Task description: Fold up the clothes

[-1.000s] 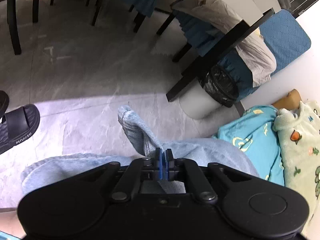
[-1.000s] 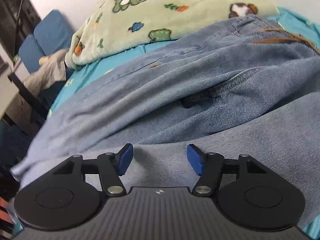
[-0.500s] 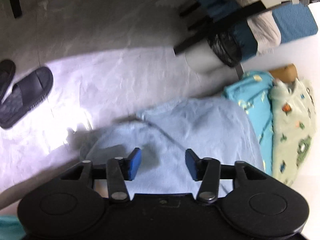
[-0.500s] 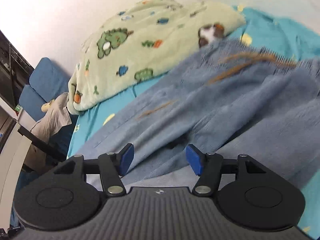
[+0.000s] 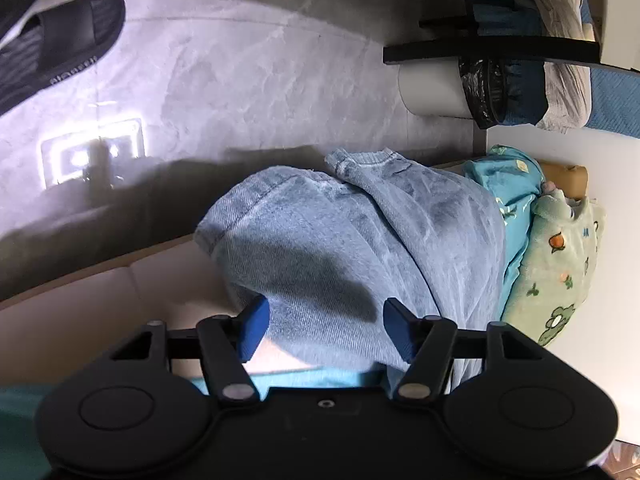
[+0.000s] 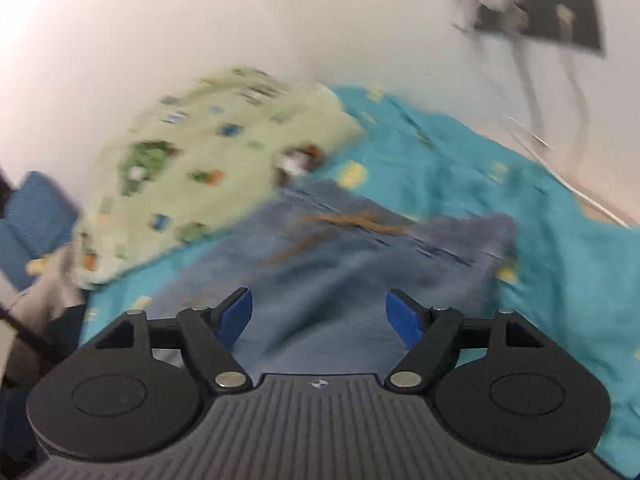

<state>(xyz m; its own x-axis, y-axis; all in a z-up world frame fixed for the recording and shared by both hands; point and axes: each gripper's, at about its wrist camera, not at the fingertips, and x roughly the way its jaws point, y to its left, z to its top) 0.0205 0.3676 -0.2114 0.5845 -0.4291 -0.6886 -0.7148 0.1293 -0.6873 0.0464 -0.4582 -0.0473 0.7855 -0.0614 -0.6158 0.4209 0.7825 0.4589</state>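
Light blue jeans (image 5: 360, 240) lie on the bed with both leg ends hanging over its edge toward the floor. My left gripper (image 5: 324, 326) hovers over the leg cloth, its jaws opening, blue pads clear of the denim and holding nothing. In the blurred right wrist view the jeans (image 6: 360, 272) stretch across the turquoise sheet (image 6: 540, 220), waistband end farther off. My right gripper (image 6: 320, 316) is raised above them, jaws opening wide with nothing between them.
A green dinosaur-print blanket (image 6: 208, 168) lies bunched at the bed's head. On the floor are a black slipper (image 5: 56, 44) and a white bin with a black bag (image 5: 460, 88) under a dark table (image 5: 492, 50). Cables (image 6: 560, 92) hang on the wall.
My left gripper let go of the jeans leg, opened and dropped toward the bed edge. My right gripper lifted away from the denim, swung toward the wall and spread wider.
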